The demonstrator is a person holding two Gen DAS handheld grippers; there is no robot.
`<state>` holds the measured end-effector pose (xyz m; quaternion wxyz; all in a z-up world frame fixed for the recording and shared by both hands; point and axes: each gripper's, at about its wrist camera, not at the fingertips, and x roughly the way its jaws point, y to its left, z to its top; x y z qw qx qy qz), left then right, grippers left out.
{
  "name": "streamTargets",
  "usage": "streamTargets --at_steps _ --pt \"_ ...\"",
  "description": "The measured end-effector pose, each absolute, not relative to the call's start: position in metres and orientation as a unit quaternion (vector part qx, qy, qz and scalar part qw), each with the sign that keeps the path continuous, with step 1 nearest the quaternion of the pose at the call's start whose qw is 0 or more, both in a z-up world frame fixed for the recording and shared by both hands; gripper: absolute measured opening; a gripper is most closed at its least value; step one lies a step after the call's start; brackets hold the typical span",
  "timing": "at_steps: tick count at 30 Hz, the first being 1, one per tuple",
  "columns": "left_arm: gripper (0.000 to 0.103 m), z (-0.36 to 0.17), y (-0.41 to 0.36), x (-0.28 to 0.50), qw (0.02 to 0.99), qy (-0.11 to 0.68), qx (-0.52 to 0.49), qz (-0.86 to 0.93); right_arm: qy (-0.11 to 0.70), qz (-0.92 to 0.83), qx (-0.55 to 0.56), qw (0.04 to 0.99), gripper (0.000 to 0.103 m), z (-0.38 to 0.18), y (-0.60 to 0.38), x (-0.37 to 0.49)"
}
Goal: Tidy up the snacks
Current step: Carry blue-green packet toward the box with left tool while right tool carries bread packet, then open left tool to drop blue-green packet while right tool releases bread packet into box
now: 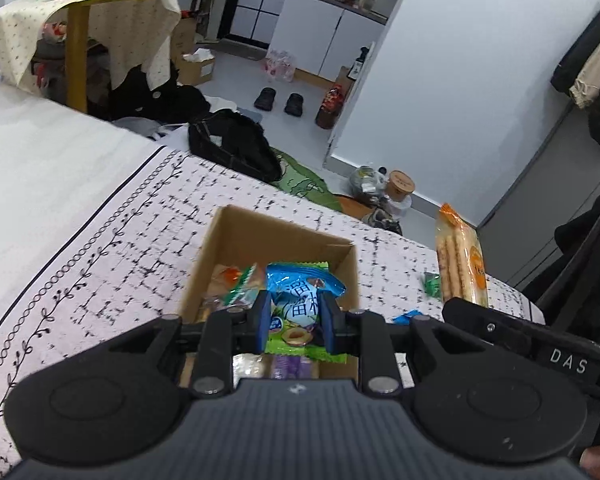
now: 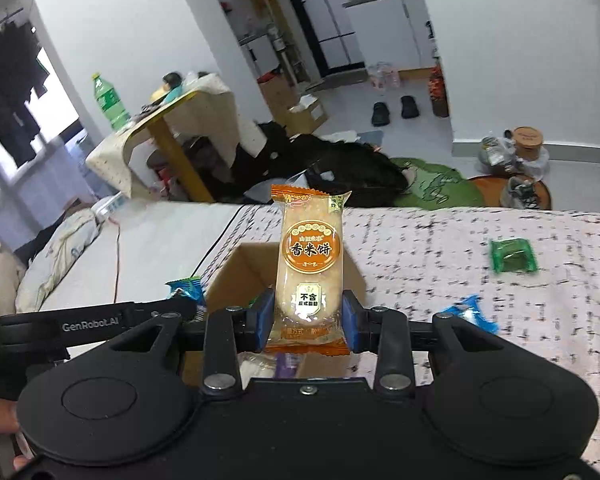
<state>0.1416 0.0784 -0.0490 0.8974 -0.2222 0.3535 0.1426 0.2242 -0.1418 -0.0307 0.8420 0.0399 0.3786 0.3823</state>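
Both grippers clamped over the box: left gripper on blue packet, right gripper on rice cracker; simultaneous release may bump packets outside.

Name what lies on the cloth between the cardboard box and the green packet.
In the right wrist view, nothing lies between the box and the green packet: only bare patterned cloth.

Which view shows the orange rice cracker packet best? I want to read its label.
The right wrist view: the orange rice cracker packet stands upright, face-on, clamped in the right gripper, label fully legible. The left wrist view shows the packet only obliquely at the right, so the label is barely visible.
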Motion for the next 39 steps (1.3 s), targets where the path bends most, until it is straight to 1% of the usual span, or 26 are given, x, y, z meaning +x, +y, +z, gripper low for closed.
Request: streamTargets --at_steps 9,15,16,17,18,19,22,25,27,29,31,34,35,37,39 --pt "0.025 -0.069 0.1 0.135 0.879 0.382 -0.236 0.161 0.388 0.402 0.016 0.829 0.035 -0.037 -0.112 0.213" --pt "0.033 -0.07 0.11 0.126 0.875 0.383 -0.241 0.173 0.401 0.407 0.023 0.82 0.036 -0.048 -0.097 0.212" --pt "0.037 -0.07 0.112 0.125 0.874 0.381 -0.245 0.175 0.404 0.411 0.027 0.816 0.037 -0.05 -0.095 0.212" --pt "0.042 -0.069 0.113 0.123 0.874 0.378 -0.247 0.178 0.409 0.415 0.029 0.812 0.042 -0.053 -0.093 0.212" --pt "0.044 -0.068 0.115 0.122 0.874 0.376 -0.248 0.18 0.416 0.416 0.031 0.808 0.053 -0.055 -0.092 0.212" --pt "0.05 -0.068 0.116 0.121 0.875 0.374 -0.247 0.183 0.418 0.414 0.036 0.808 0.057 -0.056 -0.093 0.211" --pt "0.061 -0.067 0.117 0.121 0.875 0.376 -0.24 0.189 0.422 0.403 0.039 0.811 0.062 -0.055 -0.1 0.211" --pt "0.071 -0.068 0.117 0.12 0.875 0.377 -0.238 0.188 0.422 0.385 0.049 0.819 0.069 -0.051 -0.115 0.213" --pt "0.073 -0.068 0.116 0.119 0.875 0.378 -0.237 0.189 0.421 0.372 0.057 0.825 0.078 -0.049 -0.126 0.214" --pt "0.075 -0.067 0.113 0.12 0.873 0.38 -0.239 0.191 0.42 0.361 0.066 0.83 0.081 -0.047 -0.137 0.216" --pt "0.076 -0.064 0.11 0.12 0.874 0.379 -0.237 0.189 0.418 0.35 0.075 0.835 0.082 -0.044 -0.148 0.218" --pt "0.083 -0.058 0.102 0.122 0.878 0.379 -0.227 0.185 0.411 0.338 0.084 0.843 0.086 -0.04 -0.162 0.218" --pt "0.086 -0.057 0.1 0.123 0.879 0.38 -0.224 0.183 0.409 0.335 0.09 0.844 0.089 -0.04 -0.167 0.217" --pt "0.088 -0.053 0.095 0.124 0.881 0.379 -0.219 0.18 0.408 0.333 0.098 0.844 0.09 -0.041 -0.174 0.216" --pt "0.093 -0.05 0.09 0.125 0.885 0.377 -0.208 0.181 0.403 0.33 0.1 0.847 0.091 -0.041 -0.181 0.213"
